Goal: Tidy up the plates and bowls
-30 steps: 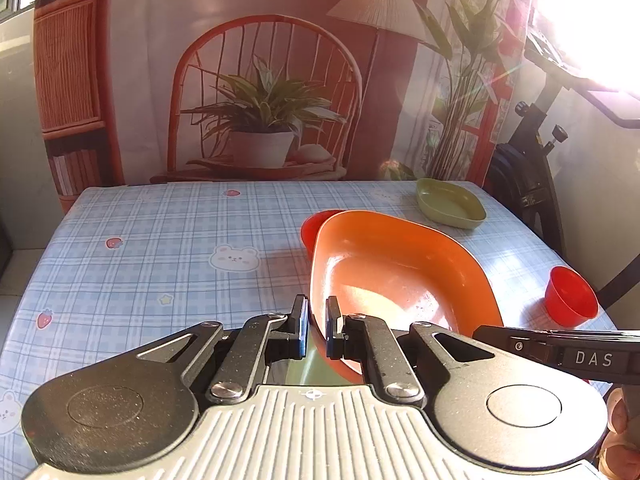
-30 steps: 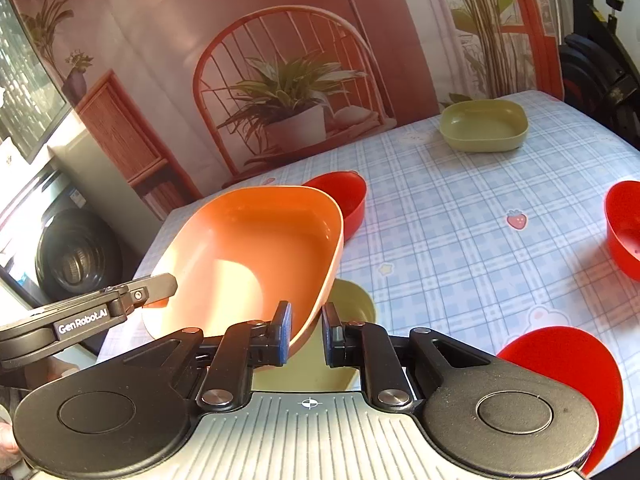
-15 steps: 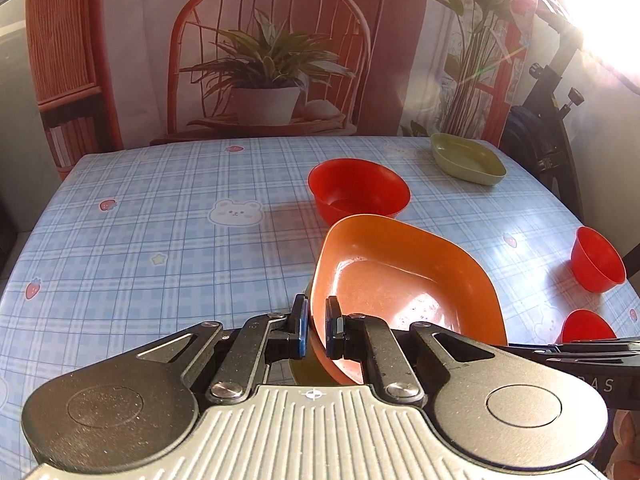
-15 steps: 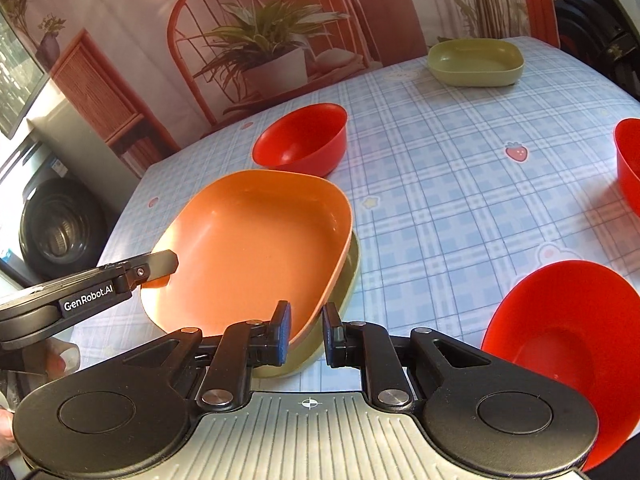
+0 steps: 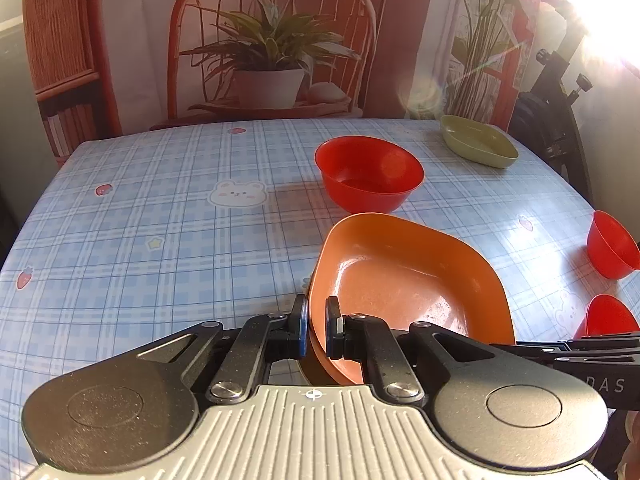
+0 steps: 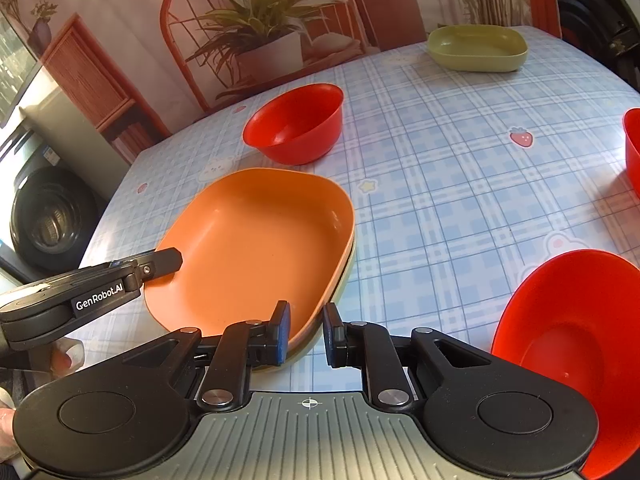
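Left gripper (image 5: 316,330) pinches orange plate (image 5: 404,280); right gripper (image 6: 305,332) seemingly loosened.

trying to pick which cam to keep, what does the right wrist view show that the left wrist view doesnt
Only the right wrist view: the green plate nested under the orange plate, the right hand-held gripper around both rims, and a washing machine.

Only the left wrist view: the bear print on the tablecloth, seen unobstructed, and the left hand-held gripper from behind.

Both: the orange plate, the far red bowl, the far green dish, and the left hand-held gripper shut on the orange plate.
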A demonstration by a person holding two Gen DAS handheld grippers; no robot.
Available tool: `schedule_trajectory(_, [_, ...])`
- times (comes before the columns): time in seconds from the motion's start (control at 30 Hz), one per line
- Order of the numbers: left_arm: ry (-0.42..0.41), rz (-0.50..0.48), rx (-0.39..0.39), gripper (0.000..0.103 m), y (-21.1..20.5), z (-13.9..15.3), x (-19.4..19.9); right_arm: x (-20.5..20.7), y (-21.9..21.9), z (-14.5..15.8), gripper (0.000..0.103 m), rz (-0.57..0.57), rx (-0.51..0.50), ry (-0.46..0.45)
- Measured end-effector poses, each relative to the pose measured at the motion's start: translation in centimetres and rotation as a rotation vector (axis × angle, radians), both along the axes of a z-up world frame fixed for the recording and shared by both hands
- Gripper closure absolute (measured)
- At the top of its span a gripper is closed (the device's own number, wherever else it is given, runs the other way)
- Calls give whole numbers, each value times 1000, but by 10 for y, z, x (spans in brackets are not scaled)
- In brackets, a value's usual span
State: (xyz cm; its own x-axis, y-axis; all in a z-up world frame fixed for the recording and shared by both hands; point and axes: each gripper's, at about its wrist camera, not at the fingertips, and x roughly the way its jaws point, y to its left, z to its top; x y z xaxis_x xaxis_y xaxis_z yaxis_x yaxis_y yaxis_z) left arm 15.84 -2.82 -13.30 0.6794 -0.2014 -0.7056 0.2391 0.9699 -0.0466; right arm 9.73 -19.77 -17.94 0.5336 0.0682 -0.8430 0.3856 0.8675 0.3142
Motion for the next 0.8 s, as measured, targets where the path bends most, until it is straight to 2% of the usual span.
schedule_trajectory(0.37, [28,27,-6,94,7,-9,3,1,-4,0,80,5,6,-3])
schedule_trajectory(0.8, [18,61,-30,94,8,-14,-5,1,-5,-11,80,-7,18,19])
